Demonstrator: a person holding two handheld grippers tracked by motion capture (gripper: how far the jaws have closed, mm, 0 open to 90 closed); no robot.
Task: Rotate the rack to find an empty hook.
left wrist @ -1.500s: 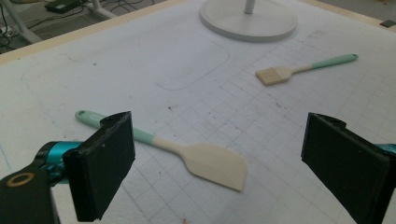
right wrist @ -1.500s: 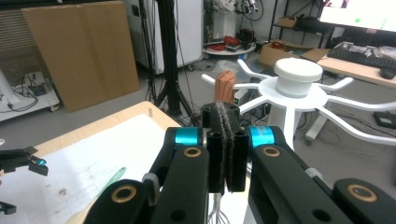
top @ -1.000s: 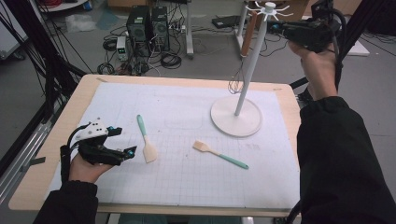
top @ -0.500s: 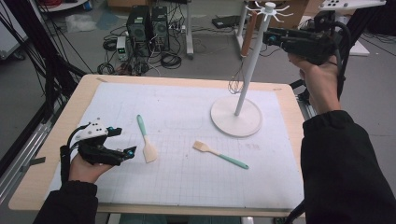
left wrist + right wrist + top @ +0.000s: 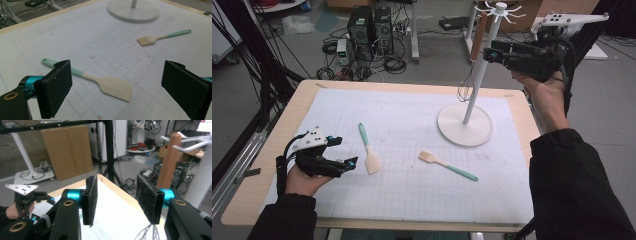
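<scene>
Surroundings: a white mat (image 5: 412, 190) covers the table (image 5: 257, 195); a white stand (image 5: 464, 131) with hooks at its top rises from a round base at the mat's far right. Computer boxes (image 5: 371, 27) and loose cables lie on the floor beyond the far edge.
In the way: the stand's pole is between the hanging whisk (image 5: 474, 50) and the right tongs (image 5: 490, 52) in the high view; nothing lies between the left tongs (image 5: 346, 152) and the nearest spatula (image 5: 368, 150).
Whisk: it hangs by its wooden handle from a hook at the stand's top, wire loops down, just beside the pole. In the right gripper view the handle (image 5: 170, 161) stands past the right-hand pad, outside the gap.
Right tongs: held high and level, tips just beside the pole and whisk, partly apart with nothing between them (image 5: 113, 200).
Left tongs: resting on the mat's near left, spread wide and empty (image 5: 115, 87), with the spatula blade (image 5: 115, 86) lying ahead of the gap.
Brush: a small flat brush (image 5: 446, 165) with a green handle lies mid-mat, well apart from both tongs.
Change: a second ago the right tongs were pinched together at the stand's top; they have just been opening, and the whisk is free of them. The spatula, brush and left hand lie as before.
</scene>
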